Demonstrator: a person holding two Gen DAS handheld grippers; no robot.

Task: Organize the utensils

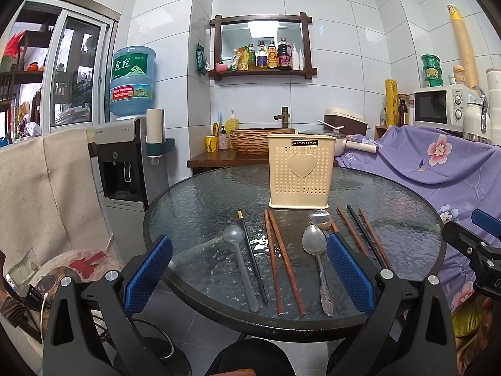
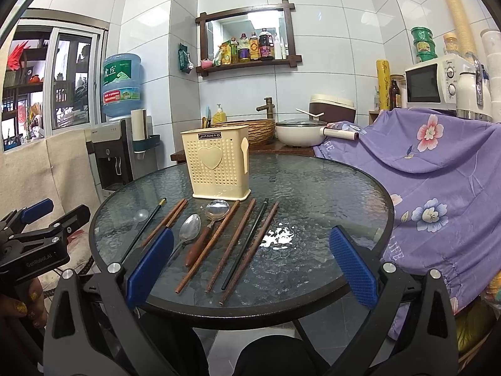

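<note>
My left gripper [image 1: 249,269]: jaws wide apart, holding nothing, blue pads [image 1: 147,274] hovering over the near edge of the table.

My right gripper [image 2: 250,263]: jaws likewise spread wide and empty, over the near right part of the table.

Between my left jaws, near to far:
- clear plastic spoon [image 1: 239,260], lying flat, bowl away from me, nearest my left pad.
- black chopstick [image 1: 252,255] with a gold tip, just right of the plastic spoon.
- pair of brown wooden chopsticks [image 1: 280,260], side by side, about midway between the pads.
- metal spoon [image 1: 316,257], bowl away from me, just inside my right pad.

Behind and beyond the right pad of my left gripper:
- second metal spoon [image 1: 320,218], wooden handle, partly hidden by the pad.
- wooden chopsticks and one black chopstick [image 1: 364,238], fanned out to the right.

In the right wrist view these same pieces lie between my right jaws toward the left pad; the bare glass sits by the right pad.

Farther out:
- cream utensil holder [image 1: 300,174], upright, perforated, heart on the front, standing just past the spoon bowls.
- round glass table [image 1: 194,206] with a dark rim, bearing all of the above.
- purple flowered cloth [image 2: 438,169], draped beyond the table to the right.
- water dispenser [image 1: 125,163], to the left past the table.
</note>
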